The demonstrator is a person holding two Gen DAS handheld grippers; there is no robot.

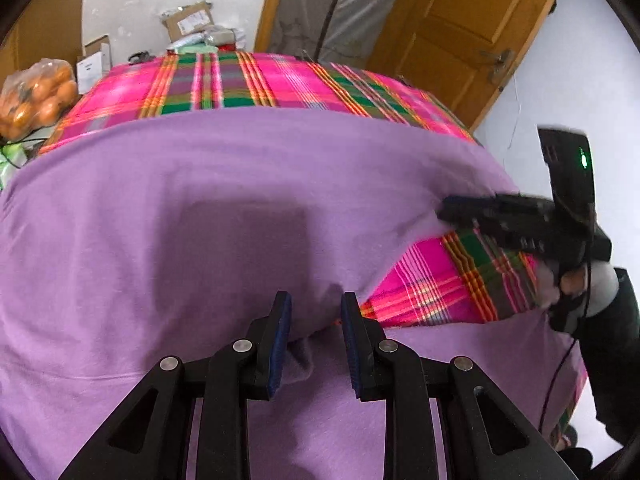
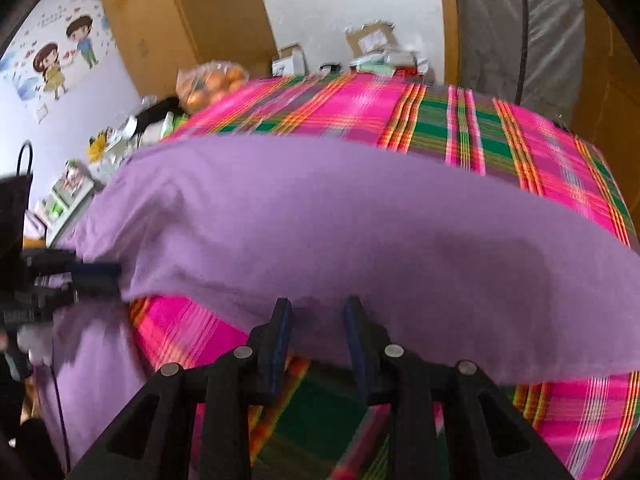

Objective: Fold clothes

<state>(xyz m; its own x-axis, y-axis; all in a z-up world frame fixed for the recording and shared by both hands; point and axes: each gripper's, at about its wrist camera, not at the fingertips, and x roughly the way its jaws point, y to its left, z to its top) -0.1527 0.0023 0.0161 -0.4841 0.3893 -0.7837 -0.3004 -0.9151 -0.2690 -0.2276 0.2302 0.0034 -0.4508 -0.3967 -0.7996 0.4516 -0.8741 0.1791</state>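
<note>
A purple garment (image 1: 224,216) lies spread over a table covered with a pink, green and orange plaid cloth (image 1: 256,80). My left gripper (image 1: 315,312) has its jaws apart with a raised fold of the purple fabric between them. My right gripper (image 2: 318,316) also has its jaws apart at the garment's (image 2: 360,232) near edge, which is lifted off the plaid cloth (image 2: 460,128). The right gripper shows in the left wrist view (image 1: 452,208) at the garment's right edge. The left gripper shows in the right wrist view (image 2: 108,276) at the garment's left edge.
A bag of oranges (image 1: 36,96) and cardboard boxes (image 1: 188,20) sit at the table's far side. A wooden door (image 1: 464,36) stands behind the table. Small items (image 2: 120,136) crowd a surface on the left. Part of the garment hangs over the near table edge.
</note>
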